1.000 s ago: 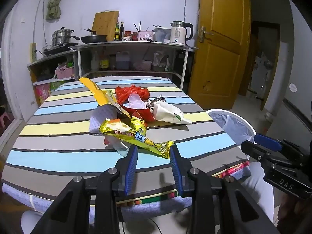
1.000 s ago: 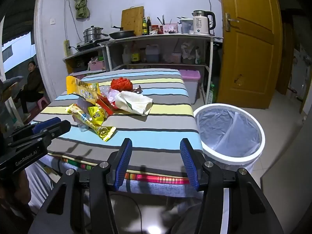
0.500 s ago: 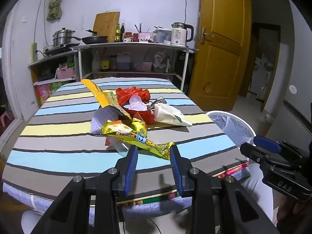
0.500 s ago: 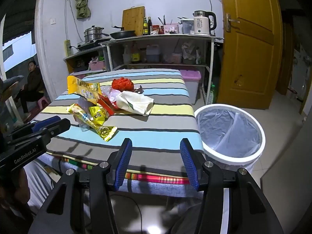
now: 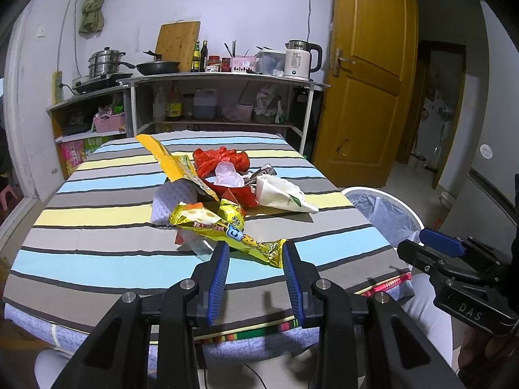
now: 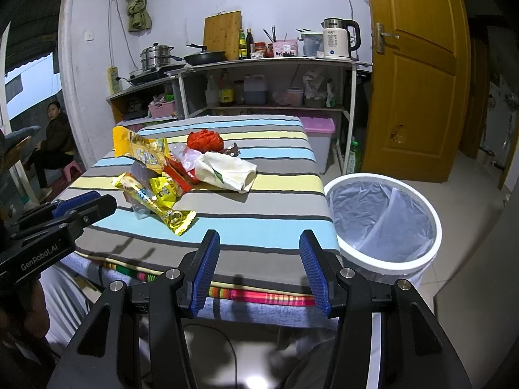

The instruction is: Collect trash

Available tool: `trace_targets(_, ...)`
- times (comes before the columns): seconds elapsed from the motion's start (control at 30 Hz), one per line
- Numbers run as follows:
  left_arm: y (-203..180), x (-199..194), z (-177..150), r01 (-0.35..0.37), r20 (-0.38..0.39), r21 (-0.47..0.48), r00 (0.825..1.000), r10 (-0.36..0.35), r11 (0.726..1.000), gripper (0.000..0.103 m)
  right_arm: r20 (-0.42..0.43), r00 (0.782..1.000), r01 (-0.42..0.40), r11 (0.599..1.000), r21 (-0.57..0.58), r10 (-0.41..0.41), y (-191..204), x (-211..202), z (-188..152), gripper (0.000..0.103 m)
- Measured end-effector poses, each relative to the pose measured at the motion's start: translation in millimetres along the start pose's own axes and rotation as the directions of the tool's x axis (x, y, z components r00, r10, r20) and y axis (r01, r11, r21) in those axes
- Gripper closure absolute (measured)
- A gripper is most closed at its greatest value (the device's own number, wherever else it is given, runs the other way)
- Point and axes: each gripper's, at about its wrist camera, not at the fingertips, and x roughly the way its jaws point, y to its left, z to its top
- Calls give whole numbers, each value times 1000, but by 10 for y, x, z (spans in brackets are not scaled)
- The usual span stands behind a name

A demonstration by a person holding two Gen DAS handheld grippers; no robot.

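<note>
Lying just beyond L tool (image 5: 255, 261): yellow wrapper (image 5: 227, 228).

Wrappers (image 5: 227, 223) lie heaped mid-table (image 5: 97, 233), a bag (image 5: 220, 159) behind them and a pouch (image 5: 282, 191) to their right. The bin (image 6: 382, 220) stands on the floor right of the table. Shelves (image 5: 223, 103) stand behind.

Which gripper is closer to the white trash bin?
Right. The right gripper hovers at the table edge just beside the trash bin; the left gripper is farther along, facing the long yellow wrapper.
</note>
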Motion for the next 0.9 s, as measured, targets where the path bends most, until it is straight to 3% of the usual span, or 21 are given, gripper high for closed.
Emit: trace_targets(0.9, 7, -67, -8, -1, 8, -4, 1000, 1, 1000, 70, 1, 1000, 0, 1000, -2, 0, 8, -9, -2, 51)
